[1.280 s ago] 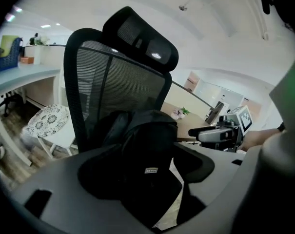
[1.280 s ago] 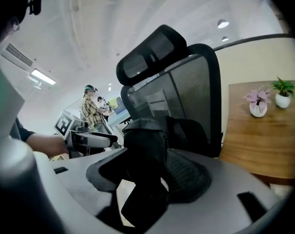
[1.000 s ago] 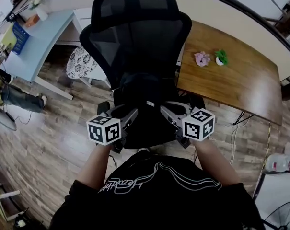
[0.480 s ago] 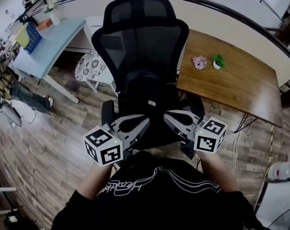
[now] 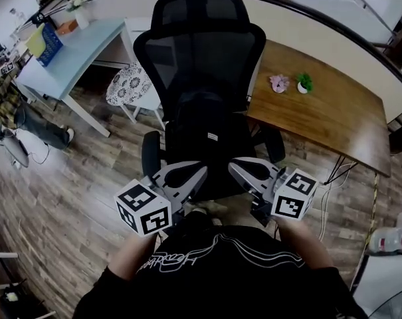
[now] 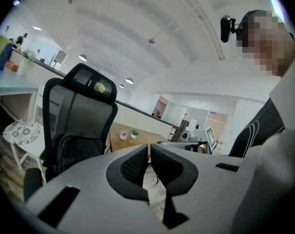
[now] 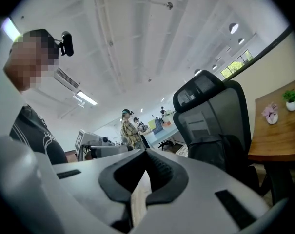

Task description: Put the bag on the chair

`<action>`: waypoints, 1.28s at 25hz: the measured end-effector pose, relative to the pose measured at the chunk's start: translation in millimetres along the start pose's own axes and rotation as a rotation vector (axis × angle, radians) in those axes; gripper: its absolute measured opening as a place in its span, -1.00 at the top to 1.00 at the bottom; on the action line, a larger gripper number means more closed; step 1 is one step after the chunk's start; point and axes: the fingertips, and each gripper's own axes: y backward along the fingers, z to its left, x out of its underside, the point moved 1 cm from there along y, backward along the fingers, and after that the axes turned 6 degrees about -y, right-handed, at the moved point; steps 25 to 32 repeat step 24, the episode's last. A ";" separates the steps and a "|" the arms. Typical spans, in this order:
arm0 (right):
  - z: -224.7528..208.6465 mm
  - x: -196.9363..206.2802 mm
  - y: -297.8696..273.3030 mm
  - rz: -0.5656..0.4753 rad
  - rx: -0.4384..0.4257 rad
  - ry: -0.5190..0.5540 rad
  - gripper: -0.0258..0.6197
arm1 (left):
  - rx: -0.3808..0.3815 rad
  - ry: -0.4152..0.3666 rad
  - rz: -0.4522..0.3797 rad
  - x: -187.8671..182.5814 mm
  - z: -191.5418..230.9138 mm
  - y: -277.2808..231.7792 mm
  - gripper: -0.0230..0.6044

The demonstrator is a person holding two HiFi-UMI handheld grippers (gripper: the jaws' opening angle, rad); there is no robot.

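The black backpack [image 5: 207,135] sits on the seat of the black mesh office chair [image 5: 202,52], upright against the backrest and between the two armrests, with a small white tag showing on its front. Both tools are clear of it and close to the person's body. The left tool [image 5: 195,177] has its jaws pressed together on nothing, and the right tool [image 5: 239,171] is likewise closed and empty, so the placing looks done. The main risk now is probably the backpack itself. It stands on end rather than lying flat, so if its contents settle it could slump forward and slide off the front edge of the seat onto the wooden floor [image 5: 68,198]. How far back on the seat its base rests cannot be made out. A second risk is the chair. Both tools hang just in front of the seat edge, and a knock from either one could turn or shift the chair and tip the load. Drawing them straight back, not sideways past the armrests, seems safest.
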 end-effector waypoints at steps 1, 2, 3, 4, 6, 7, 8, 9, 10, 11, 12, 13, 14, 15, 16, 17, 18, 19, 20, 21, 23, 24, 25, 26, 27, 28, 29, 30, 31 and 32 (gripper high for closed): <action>1.4 1.2 -0.4 -0.001 0.002 0.001 0.94 | -0.004 0.002 -0.001 1.5 -0.4 1.3 0.79; 3.1 1.9 -0.6 -0.002 0.000 -0.001 0.94 | -0.008 0.004 -0.001 2.5 -0.9 2.6 0.79; 4.9 2.3 -0.5 -0.002 -0.004 -0.005 0.94 | -0.012 0.004 -0.002 3.0 -1.8 4.0 0.79; 6.7 2.7 -0.3 -0.002 -0.006 -0.007 0.94 | -0.015 0.005 -0.004 2.9 -3.0 5.7 0.79; 9.8 3.6 -0.3 -0.002 -0.010 -0.008 0.94 | -0.018 0.003 -0.008 1.9 -5.8 9.3 0.79; 11.3 4.2 -0.5 -0.002 -0.011 -0.009 0.94 | -0.018 0.000 -0.008 1.6 -7.1 10.5 0.79; 12.7 5.2 -0.8 -0.002 -0.013 -0.009 0.94 | -0.018 -0.003 -0.007 1.6 -8.4 11.4 0.79; 13.9 6.7 -1.1 0.000 -0.014 -0.011 0.94 | -0.018 -0.004 -0.005 2.2 -9.5 12.0 0.79; 15.0 8.5 -1.4 0.003 -0.016 -0.013 0.94 | -0.019 -0.004 -0.002 3.3 -10.5 12.6 0.79; 16.0 10.3 -1.7 0.007 -0.017 -0.015 0.94 | -0.021 -0.003 0.002 4.6 -11.1 13.1 0.79; 16.7 11.5 -1.8 0.009 -0.017 -0.016 0.94 | -0.023 -0.002 0.005 5.9 -11.4 13.5 0.79; 17.2 12.2 -1.7 0.009 -0.017 -0.017 0.94 | -0.024 0.000 0.007 7.0 -11.4 13.8 0.79; 17.3 12.6 -1.7 0.008 -0.018 -0.017 0.94 | -0.025 0.001 0.008 8.0 -10.9 13.8 0.79; 17.0 13.2 -1.9 0.008 -0.018 -0.018 0.94 | -0.026 0.002 0.009 9.2 -10.0 13.7 0.79; 16.5 14.5 -2.1 0.010 -0.017 -0.019 0.94 | -0.028 0.005 0.010 10.8 -9.0 13.7 0.79; 15.8 16.3 -2.3 0.014 -0.014 -0.020 0.94 | -0.029 0.008 0.012 12.8 -8.0 13.7 0.79; 15.1 18.5 -2.4 0.018 -0.010 -0.022 0.94 | -0.031 0.011 0.014 15.0 -7.2 13.8 0.79; 14.5 20.5 -2.6 0.022 -0.007 -0.024 0.94 | -0.031 0.014 0.016 17.0 -6.5 14.3 0.79; 14.0 22.4 -3.0 0.024 -0.004 -0.026 0.94 | -0.032 0.015 0.018 18.8 -5.8 14.9 0.79; 13.7 24.0 -3.5 0.026 -0.002 -0.028 0.94 | -0.033 0.016 0.019 20.2 -5.1 15.6 0.79; 12.9 26.8 -4.6 0.027 0.001 -0.031 0.94 | -0.035 0.019 0.020 22.7 -3.3 16.8 0.79; 12.5 28.2 -5.2 0.028 0.003 -0.032 0.94 | -0.036 0.021 0.020 23.9 -2.3 17.4 0.79; 12.5 28.2 -5.2 0.028 0.003 -0.032 0.94 | -0.036 0.021 0.020 23.9 -2.3 17.4 0.79; 12.5 28.2 -5.2 0.028 0.003 -0.032 0.94 | -0.036 0.021 0.020 23.9 -2.3 17.4 0.79; 12.5 28.2 -5.2 0.028 0.003 -0.032 0.94 | -0.036 0.021 0.020 23.9 -2.3 17.4 0.79; 12.5 28.2 -5.2 0.028 0.003 -0.032 0.94 | -0.036 0.021 0.020 23.9 -2.3 17.4 0.79; 12.5 28.2 -5.2 0.028 0.003 -0.032 0.94 | -0.036 0.021 0.020 23.9 -2.3 17.4 0.79; 12.5 28.2 -5.2 0.028 0.003 -0.032 0.94 | -0.036 0.021 0.020 23.9 -2.3 17.4 0.79; 12.5 28.2 -5.2 0.028 0.003 -0.032 0.94 | -0.036 0.021 0.020 23.9 -2.3 17.4 0.79; 12.5 28.2 -5.2 0.028 0.003 -0.032 0.94 | -0.036 0.021 0.020 23.9 -2.3 17.4 0.79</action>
